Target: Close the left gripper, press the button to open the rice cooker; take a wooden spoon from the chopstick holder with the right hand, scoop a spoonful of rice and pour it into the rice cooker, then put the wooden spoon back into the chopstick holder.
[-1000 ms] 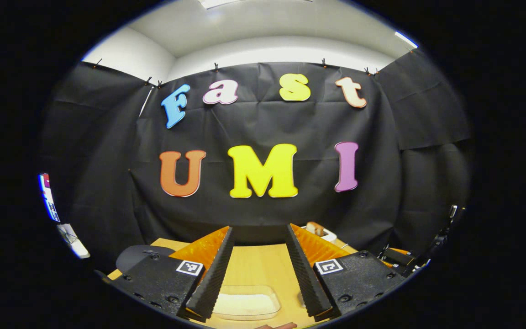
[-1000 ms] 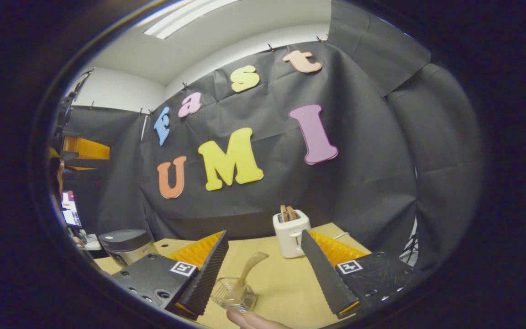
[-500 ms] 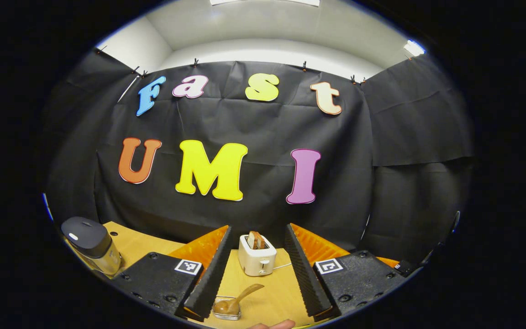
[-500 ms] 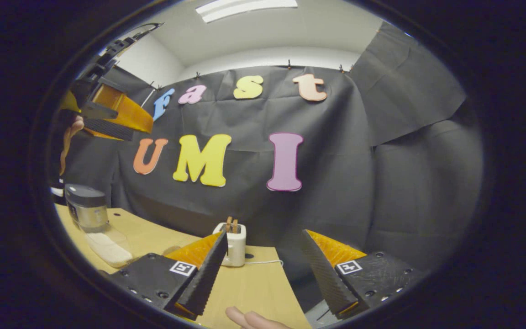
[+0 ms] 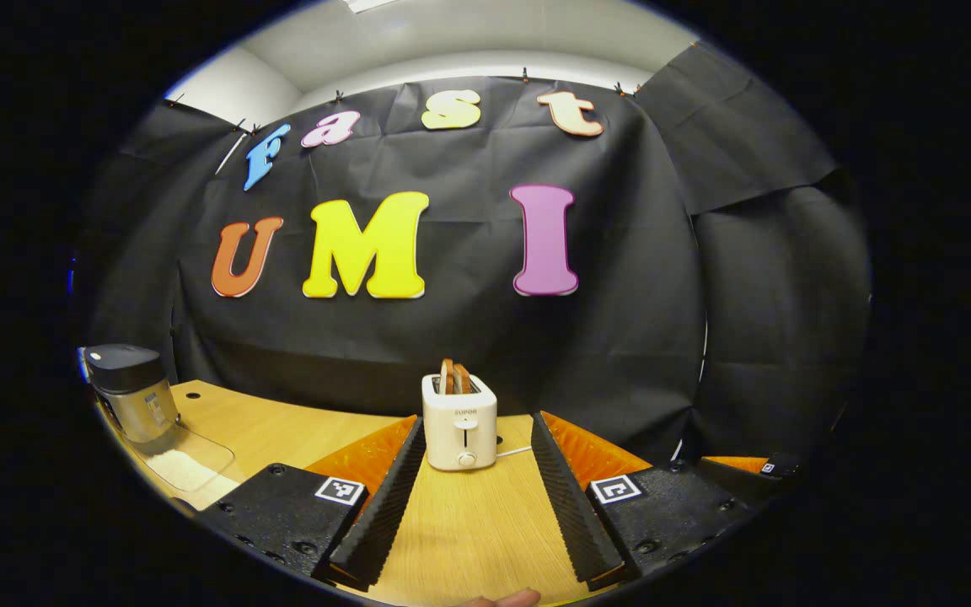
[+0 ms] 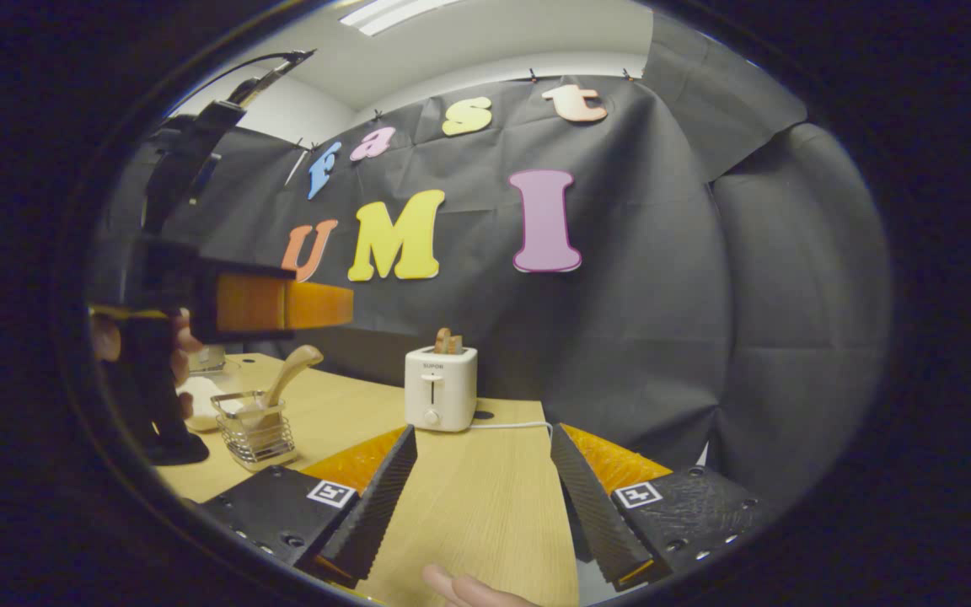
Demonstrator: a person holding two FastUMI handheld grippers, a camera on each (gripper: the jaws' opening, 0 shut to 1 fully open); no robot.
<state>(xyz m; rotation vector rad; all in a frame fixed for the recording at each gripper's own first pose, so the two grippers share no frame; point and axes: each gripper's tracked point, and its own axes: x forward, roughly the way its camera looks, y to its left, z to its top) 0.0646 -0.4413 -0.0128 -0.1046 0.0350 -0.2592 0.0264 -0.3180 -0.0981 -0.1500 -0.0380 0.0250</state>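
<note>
Nothing of the task looks done yet: far off to the left claw's (image 5: 470, 497) left on the surface (image 5: 469, 531), the rice cooker (image 5: 125, 392) sits with its lid down, and this claw's fingers are spread wide when they should be pressed together for the button. The right claw (image 6: 485, 497) is spread and empty too. The chopstick holder (image 6: 256, 430) stands ahead to its left, the wooden spoon (image 6: 287, 375) waiting inside, with the rice (image 6: 199, 396) just beyond.

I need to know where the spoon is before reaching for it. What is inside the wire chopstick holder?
A wooden spoon stands in the chopstick holder, handle leaning up and right. Its bowl sits low behind the wires, so the holder's bottom is hard to make out.
</note>
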